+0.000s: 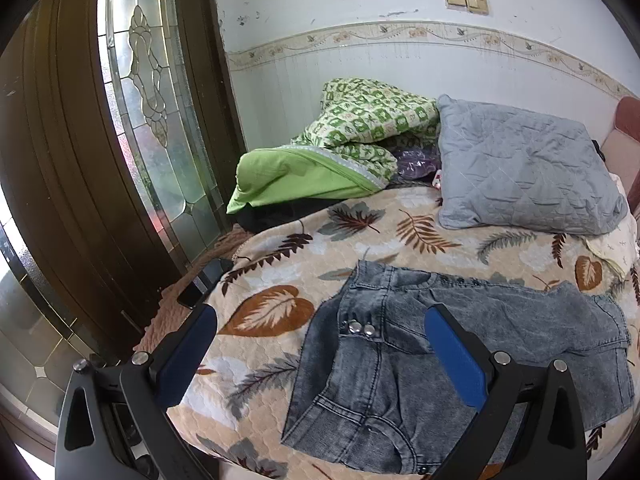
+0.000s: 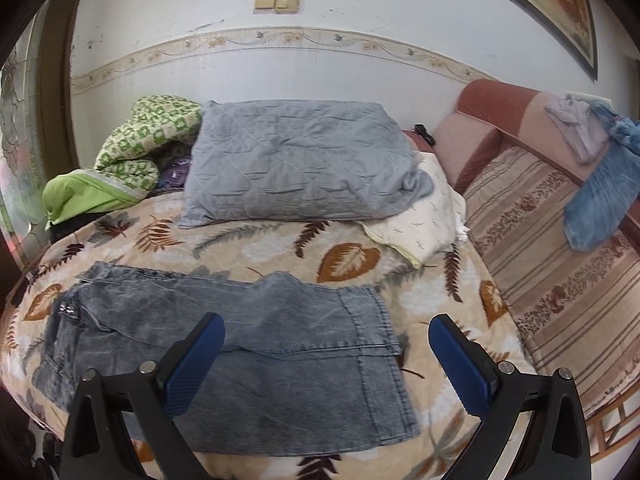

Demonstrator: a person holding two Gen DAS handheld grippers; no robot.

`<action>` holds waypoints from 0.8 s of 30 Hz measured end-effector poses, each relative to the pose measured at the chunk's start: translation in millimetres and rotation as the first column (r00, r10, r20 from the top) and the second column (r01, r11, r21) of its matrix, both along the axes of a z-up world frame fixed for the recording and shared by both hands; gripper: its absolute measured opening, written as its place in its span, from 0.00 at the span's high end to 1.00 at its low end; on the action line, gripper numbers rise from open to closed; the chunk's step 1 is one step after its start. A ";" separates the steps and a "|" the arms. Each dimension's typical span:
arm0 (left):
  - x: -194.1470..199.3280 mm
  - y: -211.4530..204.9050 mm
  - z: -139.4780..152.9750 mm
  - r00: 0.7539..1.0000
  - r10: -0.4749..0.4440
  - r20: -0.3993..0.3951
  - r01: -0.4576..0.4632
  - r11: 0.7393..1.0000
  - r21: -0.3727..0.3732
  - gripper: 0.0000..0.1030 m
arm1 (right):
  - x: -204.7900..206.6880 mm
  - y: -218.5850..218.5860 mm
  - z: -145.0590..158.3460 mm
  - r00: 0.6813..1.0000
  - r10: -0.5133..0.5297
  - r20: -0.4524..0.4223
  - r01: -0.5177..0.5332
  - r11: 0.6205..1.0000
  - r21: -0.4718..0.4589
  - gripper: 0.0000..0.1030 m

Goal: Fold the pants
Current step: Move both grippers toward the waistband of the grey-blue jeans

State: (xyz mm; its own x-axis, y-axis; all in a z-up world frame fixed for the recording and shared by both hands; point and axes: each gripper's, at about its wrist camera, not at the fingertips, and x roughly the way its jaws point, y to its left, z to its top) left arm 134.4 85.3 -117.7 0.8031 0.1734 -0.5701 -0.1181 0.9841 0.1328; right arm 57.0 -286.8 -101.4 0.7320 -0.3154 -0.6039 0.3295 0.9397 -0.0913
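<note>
Grey denim pants [image 1: 460, 344] lie spread on a leaf-patterned bedspread [image 1: 280, 272], waistband with metal buttons to the left, legs to the right. In the right wrist view the pants [image 2: 260, 344] lie flat, their hems at the right. My left gripper [image 1: 320, 320] is open and empty, hovering over the waist end. My right gripper [image 2: 326, 332] is open and empty, hovering above the leg end near the hems.
A grey quilted pillow [image 2: 296, 172] and a green patterned quilt [image 1: 360, 140] lie at the back of the bed. A wood and glass door [image 1: 120, 140] stands at left. A striped sofa [image 2: 560, 260] with blue clothes [image 2: 604, 196] is at right. A phone [image 1: 200, 284] lies at the bed's left edge.
</note>
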 end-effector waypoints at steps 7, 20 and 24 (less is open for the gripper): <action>0.8 14.1 9.8 0.999 -0.003 0.038 0.003 1.000 0.008 0.00 | 13.5 25.9 0.6 1.000 0.022 -0.012 -0.022 0.999 0.032 0.00; 23.5 7.3 4.0 1.000 -0.009 0.023 0.008 0.999 0.039 0.00 | 41.2 11.8 -18.4 0.999 0.019 -0.051 -0.016 0.998 0.067 0.00; 35.9 1.2 -7.1 1.000 -0.003 -0.009 0.003 0.999 0.045 0.00 | 51.4 -2.8 -27.7 0.998 0.006 -0.064 -0.001 0.996 0.088 0.00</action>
